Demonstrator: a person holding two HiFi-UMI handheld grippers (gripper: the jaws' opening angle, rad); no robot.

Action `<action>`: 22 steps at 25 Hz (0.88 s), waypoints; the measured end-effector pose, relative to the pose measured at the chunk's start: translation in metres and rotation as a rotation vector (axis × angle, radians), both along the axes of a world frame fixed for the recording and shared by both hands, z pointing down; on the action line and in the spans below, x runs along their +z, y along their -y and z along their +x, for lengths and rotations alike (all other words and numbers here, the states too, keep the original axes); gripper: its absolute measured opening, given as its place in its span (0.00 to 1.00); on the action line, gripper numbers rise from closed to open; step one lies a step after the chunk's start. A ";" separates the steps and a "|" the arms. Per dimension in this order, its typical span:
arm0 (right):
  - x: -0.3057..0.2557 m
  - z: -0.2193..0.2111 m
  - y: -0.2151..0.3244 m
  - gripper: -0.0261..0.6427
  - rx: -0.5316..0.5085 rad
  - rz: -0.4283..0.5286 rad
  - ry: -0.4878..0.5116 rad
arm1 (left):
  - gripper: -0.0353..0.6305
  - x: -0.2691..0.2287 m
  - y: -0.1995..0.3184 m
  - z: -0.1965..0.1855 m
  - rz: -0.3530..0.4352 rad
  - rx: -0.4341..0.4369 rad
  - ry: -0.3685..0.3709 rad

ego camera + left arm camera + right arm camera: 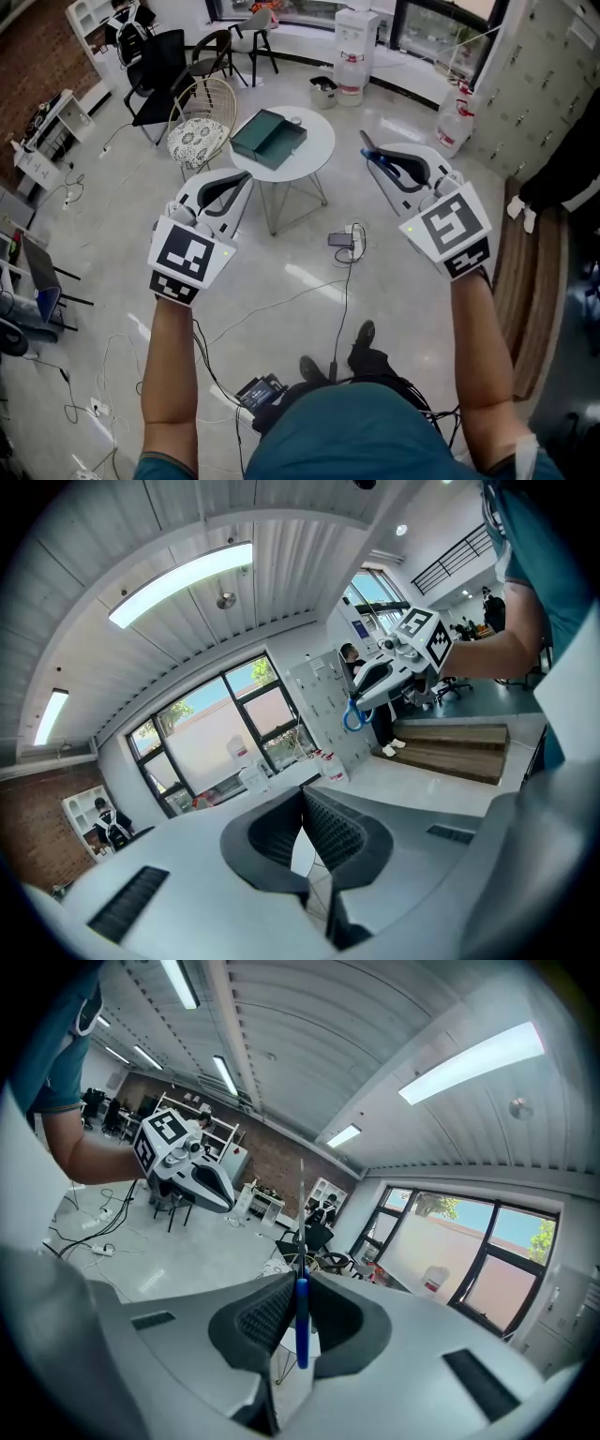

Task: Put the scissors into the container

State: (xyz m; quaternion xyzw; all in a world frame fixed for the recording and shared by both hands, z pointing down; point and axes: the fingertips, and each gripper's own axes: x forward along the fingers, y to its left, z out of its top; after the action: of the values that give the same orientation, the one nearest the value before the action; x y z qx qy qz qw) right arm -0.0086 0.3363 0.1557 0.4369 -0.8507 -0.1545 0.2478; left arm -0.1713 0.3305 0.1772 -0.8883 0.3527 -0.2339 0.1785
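Observation:
Blue-handled scissors (pixel 378 164) are clamped in my right gripper (pixel 373 157), raised at the right of the head view. In the right gripper view the blue handle (pixel 301 1321) sits between the jaws and the thin blade points upward. My right gripper (pixel 298 1283) is shut on them. The dark green open container (pixel 269 139) rests on a small round white table (pixel 319 141), ahead of and between both grippers. My left gripper (pixel 244 180) hovers short of the table's left side, and its jaws (pixel 302 794) meet with nothing between them. The left gripper view also catches the scissors' blue loop (pixel 354 716).
A wicker chair (pixel 199 131) and black chairs (pixel 159 70) stand left of the table. A power strip (pixel 345 242) and cables lie on the floor below it. Water dispensers (pixel 356 52) and a jug (pixel 454 127) line the far wall. A wooden step (pixel 530 281) runs along the right.

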 end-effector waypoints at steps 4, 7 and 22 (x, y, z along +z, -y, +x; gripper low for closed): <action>0.004 0.002 0.030 0.13 -0.024 -0.009 0.007 | 0.08 0.006 0.022 -0.002 -0.016 -0.032 0.009; 0.007 0.008 0.056 0.13 -0.048 -0.017 0.014 | 0.08 0.009 0.041 0.003 -0.027 -0.057 0.021; 0.014 0.079 0.177 0.13 -0.156 -0.028 0.036 | 0.08 0.016 0.138 0.080 -0.050 -0.161 0.037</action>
State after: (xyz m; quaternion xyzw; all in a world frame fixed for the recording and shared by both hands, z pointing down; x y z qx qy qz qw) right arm 0.0702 0.1594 0.1696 0.3686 -0.8886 -0.1536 0.2256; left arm -0.0916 0.1925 0.1935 -0.8567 0.4137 -0.2728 0.1433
